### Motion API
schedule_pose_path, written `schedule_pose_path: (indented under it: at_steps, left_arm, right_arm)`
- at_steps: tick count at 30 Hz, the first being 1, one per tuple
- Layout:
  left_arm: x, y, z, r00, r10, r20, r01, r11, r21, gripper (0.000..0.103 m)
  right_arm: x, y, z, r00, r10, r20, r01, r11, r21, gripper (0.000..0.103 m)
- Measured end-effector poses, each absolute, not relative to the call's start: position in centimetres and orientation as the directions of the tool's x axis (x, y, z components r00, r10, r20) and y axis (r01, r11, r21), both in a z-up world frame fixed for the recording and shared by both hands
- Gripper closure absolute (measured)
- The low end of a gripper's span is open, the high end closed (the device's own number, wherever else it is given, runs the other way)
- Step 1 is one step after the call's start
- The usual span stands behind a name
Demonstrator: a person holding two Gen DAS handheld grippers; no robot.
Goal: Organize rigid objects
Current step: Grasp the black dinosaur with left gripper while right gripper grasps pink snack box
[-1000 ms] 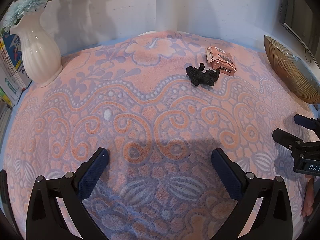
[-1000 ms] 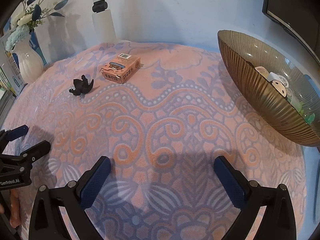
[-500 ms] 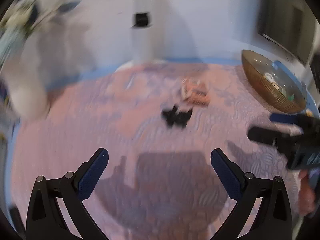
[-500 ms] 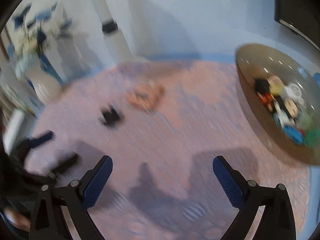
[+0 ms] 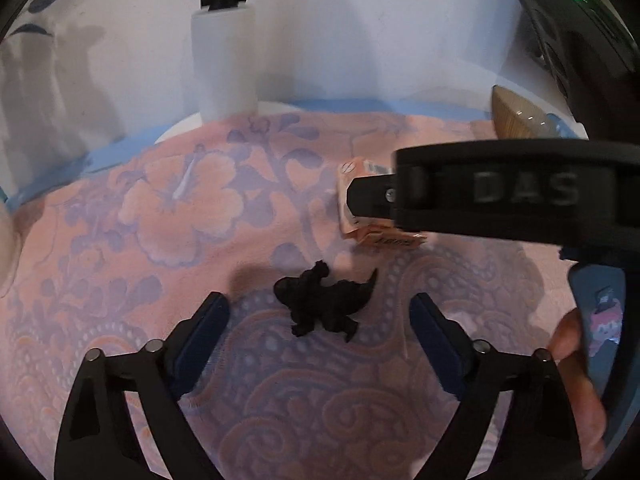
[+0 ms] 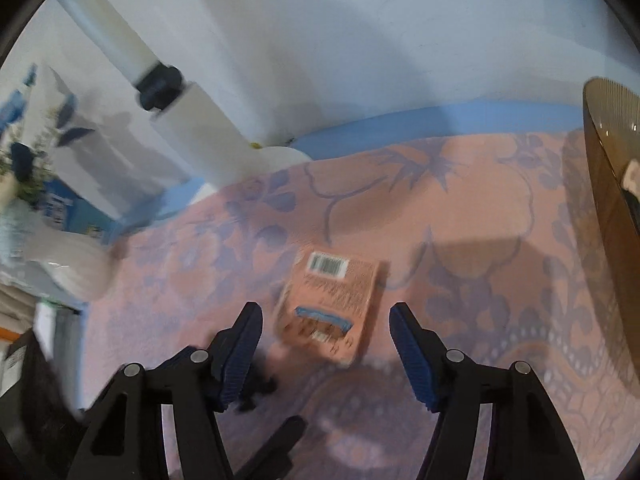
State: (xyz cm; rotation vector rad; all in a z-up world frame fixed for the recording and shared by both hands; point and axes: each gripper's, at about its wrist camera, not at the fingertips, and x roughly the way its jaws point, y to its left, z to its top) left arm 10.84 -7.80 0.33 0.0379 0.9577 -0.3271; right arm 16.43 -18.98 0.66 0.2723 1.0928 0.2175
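Dim, motion-blurred, dark fisheye corners

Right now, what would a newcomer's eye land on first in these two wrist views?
A small black toy figure lies on the pink patterned cloth, framed between the closing jaws of the left tool. Beyond it, the right tool closes around an orange box lying flat, not yet gripped. At far right, the amber ribbed bowl holds small items.
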Motion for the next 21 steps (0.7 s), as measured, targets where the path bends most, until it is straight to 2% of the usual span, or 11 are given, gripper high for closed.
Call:
schedule_pose_path:
  at_steps: [4, 6, 8, 12, 17, 19, 21]
  left_arm:
    - [10.4, -7.8, 0.5, 0.545, -0.265, -0.796, 0.295, 0.949, -0.114, 0.016]
    - [10.5, -8.1, 0.3, 0.541, -0.248, -0.804, 0.292, 0.951, -0.097, 0.016]
    - [10.7, -8.5, 0.2, 0.545, -0.231, -0.806, 0.294, 0.953, -0.075, 0.016]
    - [10.9, -9.2, 0.1, 0.54, -0.212, -0.814, 0.303, 0.952, -0.047, 0.016]
    - [12.1, -9.3, -0.1, 0.543, -0.215, -0.812, 0.308, 0.95, -0.045, 0.017]
    - [12.5, -9.3, 0.0, 0.554, -0.213, -0.805, 0.301, 0.953, -0.046, 0.041]
    - [12.5, -9.3, 0.2, 0.563, -0.233, -0.793, 0.309, 0.949, -0.059, 0.057]
  right_arm:
    - [16.9, -18.1, -0.2, 0.461, 0.275, -0.844, -0.063, 0.958, 0.278, 0.04]
    - [16.9, -16.9, -0.2, 0.473, 0.221, -0.853, -0.096, 0.975, 0.199, 0.053]
    - [16.5, -16.2, -0.1, 0.49, 0.186, -0.852, -0.147, 0.981, 0.13, 0.057]
    - [15.3, -18.0, 0.0, 0.488, 0.186, -0.853, -0.149, 0.98, 0.129, 0.058]
    - [11.0, -22.2, 0.0, 0.432, 0.294, -0.852, -0.223, 0.951, 0.215, 0.058]
    - [8.7, -22.6, -0.1, 0.431, 0.301, -0.851, -0.266, 0.943, 0.199, 0.058]
    - [6.3, -23.0, -0.1, 0.437, 0.3, -0.848, -0.301, 0.937, 0.176, 0.058]
